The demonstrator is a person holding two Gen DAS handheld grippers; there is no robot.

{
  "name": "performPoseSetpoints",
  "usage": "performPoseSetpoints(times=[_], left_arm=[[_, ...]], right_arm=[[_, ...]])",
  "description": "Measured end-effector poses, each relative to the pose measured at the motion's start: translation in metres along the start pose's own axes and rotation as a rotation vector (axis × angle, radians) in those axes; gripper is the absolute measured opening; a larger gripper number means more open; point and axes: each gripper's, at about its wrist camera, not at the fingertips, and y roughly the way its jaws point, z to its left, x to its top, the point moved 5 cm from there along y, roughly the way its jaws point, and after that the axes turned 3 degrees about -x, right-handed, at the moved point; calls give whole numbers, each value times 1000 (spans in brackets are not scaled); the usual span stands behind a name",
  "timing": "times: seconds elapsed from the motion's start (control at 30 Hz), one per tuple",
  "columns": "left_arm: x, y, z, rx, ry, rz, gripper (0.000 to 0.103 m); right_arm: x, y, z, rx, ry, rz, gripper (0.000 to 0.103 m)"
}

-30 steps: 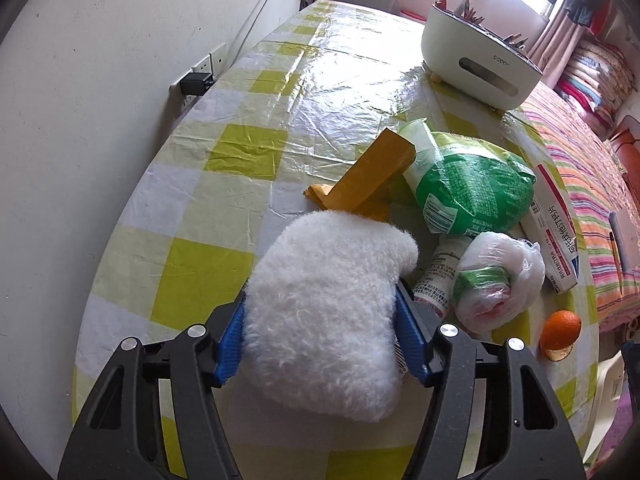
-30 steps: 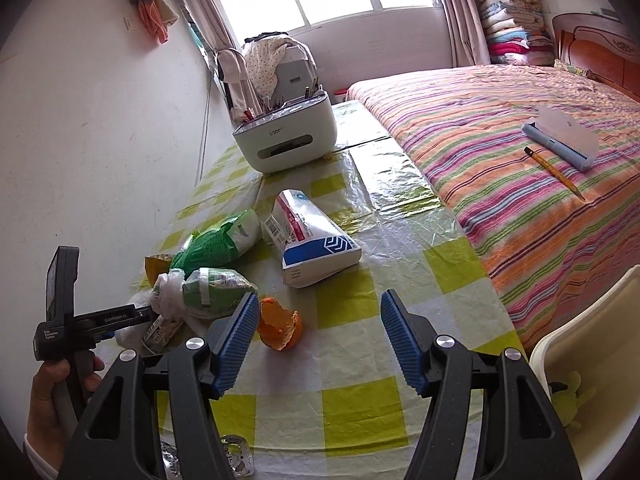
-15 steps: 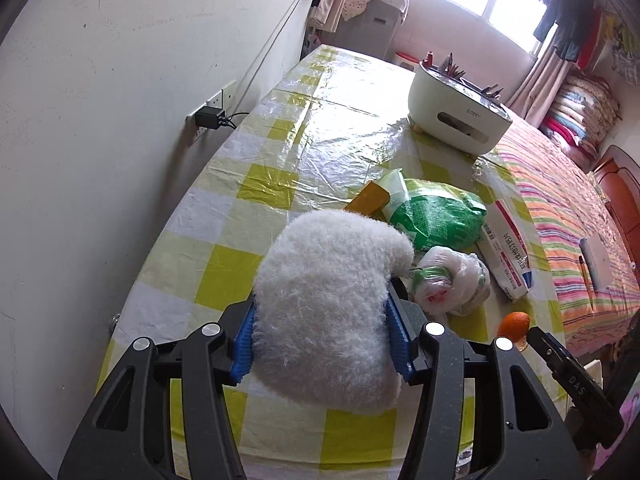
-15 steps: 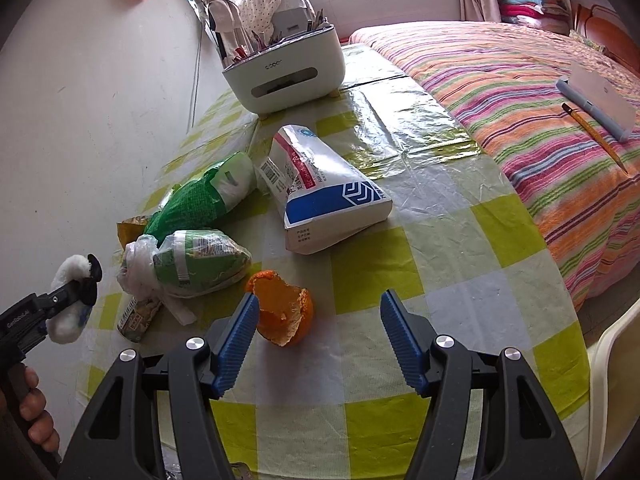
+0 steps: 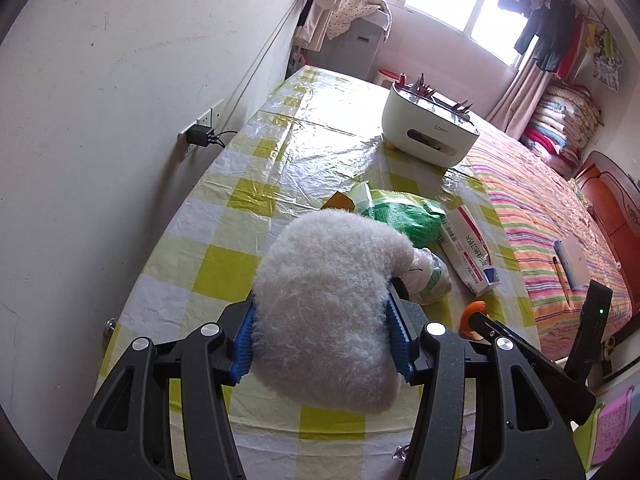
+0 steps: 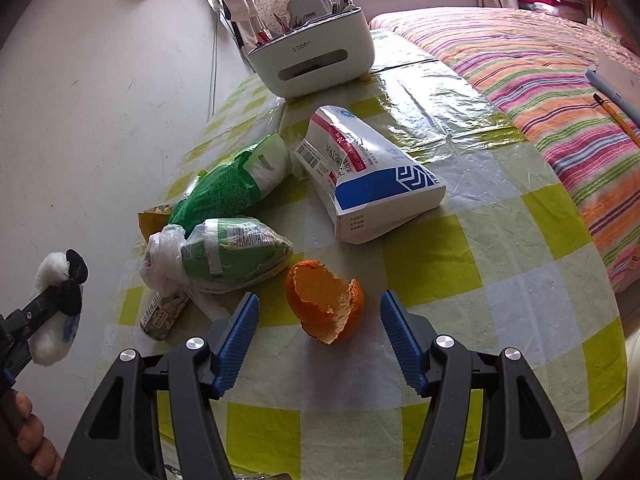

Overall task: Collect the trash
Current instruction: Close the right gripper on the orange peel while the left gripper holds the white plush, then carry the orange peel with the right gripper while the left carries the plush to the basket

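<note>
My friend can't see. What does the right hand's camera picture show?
The right gripper hangs open over an orange peel on a yellow checked table. Behind it lie a green bag, a white and blue packet and a white organizer box.

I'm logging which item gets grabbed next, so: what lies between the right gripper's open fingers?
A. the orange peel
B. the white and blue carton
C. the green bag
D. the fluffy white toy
A: in the right wrist view the orange peel lies on the table between the open fingers of the right gripper, not yet pinched.
</note>
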Motion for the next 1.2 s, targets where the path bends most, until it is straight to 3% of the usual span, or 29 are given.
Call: performPoseSetpoints(times=[0.37,0.7,1.2], left_arm=[[-11,-5,-27,-40,32,0,53],[-26,-14,-68,-102,97,-4,53],[-43,-12,-118,-174,160,16,53]], right_arm=[[-1,4,-1,6,9,21,29],[2,-13,-10,35,57,-25,26],[-3,-76,-57,-34,73,-133,26]])
